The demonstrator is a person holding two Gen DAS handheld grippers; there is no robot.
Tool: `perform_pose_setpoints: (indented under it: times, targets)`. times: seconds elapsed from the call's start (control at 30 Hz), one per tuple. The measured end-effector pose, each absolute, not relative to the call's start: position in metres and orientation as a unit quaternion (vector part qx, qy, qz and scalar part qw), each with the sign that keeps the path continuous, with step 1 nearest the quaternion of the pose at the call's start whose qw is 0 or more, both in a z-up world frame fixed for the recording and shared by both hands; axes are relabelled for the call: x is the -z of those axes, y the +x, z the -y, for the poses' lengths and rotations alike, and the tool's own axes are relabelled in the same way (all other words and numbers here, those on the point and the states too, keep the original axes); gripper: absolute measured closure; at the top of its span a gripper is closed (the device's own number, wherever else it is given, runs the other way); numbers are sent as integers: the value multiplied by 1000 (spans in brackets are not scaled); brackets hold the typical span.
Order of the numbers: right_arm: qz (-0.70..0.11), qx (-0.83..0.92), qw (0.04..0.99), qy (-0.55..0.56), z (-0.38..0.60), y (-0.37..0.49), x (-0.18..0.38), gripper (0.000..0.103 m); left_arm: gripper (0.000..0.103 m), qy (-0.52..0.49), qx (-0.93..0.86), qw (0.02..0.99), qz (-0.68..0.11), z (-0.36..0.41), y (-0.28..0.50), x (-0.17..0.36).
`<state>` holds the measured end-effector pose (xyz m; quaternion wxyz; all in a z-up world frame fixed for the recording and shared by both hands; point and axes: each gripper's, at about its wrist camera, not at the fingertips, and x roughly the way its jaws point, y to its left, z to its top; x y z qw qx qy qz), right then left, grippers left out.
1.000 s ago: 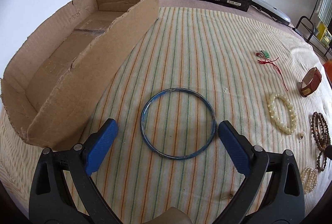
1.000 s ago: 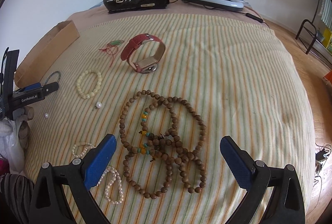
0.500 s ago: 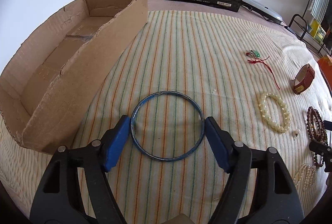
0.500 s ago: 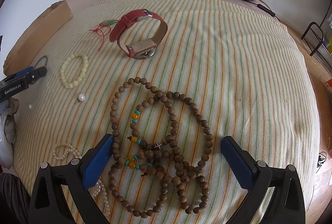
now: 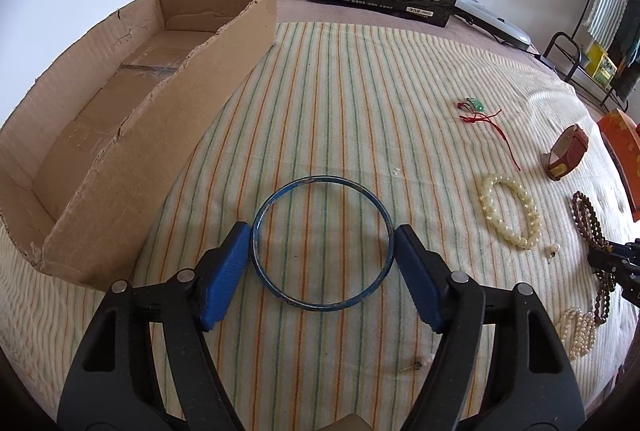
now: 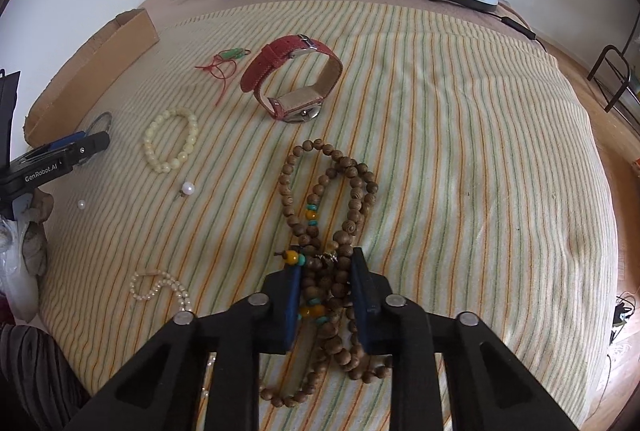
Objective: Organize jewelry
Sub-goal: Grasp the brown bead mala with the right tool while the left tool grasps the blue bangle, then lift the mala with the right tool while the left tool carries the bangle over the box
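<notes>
Striped bedspread (image 5: pixel 340 91); bangle (image 5: pixel 322 242) between left tongs (image 5: pixel 322 263) (touching).

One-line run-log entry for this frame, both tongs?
left tongs: closed on blue bangle | right tongs: closed on wooden bead strand | cardboard box: nothing inside

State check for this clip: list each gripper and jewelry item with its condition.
left gripper: shut on blue bangle
blue bangle: flat on bedspread, pinched at both sides
right gripper: shut on wooden bead strand
wooden bead strand: bunched between pads, lying on bedspread
red watch: strap buckled, standing on edge
cardboard box: open-topped, nothing visible inside
</notes>
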<state>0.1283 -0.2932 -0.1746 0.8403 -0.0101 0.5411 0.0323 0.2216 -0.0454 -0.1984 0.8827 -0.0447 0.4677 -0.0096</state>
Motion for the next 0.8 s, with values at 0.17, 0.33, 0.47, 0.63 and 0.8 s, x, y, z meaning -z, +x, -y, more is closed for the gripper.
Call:
perform_pose_setpoints:
  times: [0.17,0.33,0.47,0.63,0.8]
  targets:
    - [-528,-29,849,6,296,124,166,85,29,-49,13,883,-466,46,216,194]
    - [-512,-28,859,12,298,118,150,93,29,-44,18,888,-457,47,209,185]
    - [-503,-27,864,9,296,115,138,93,29,-36,22,893,-448,49,205,176]
    - [-494,-27,869,4,294,113,124,93,29,-35,25,898,-437,46,199,164]
    - [-495,-23,869,15,296,111,121,93,29,-38,25,902,-429,39,191,151]
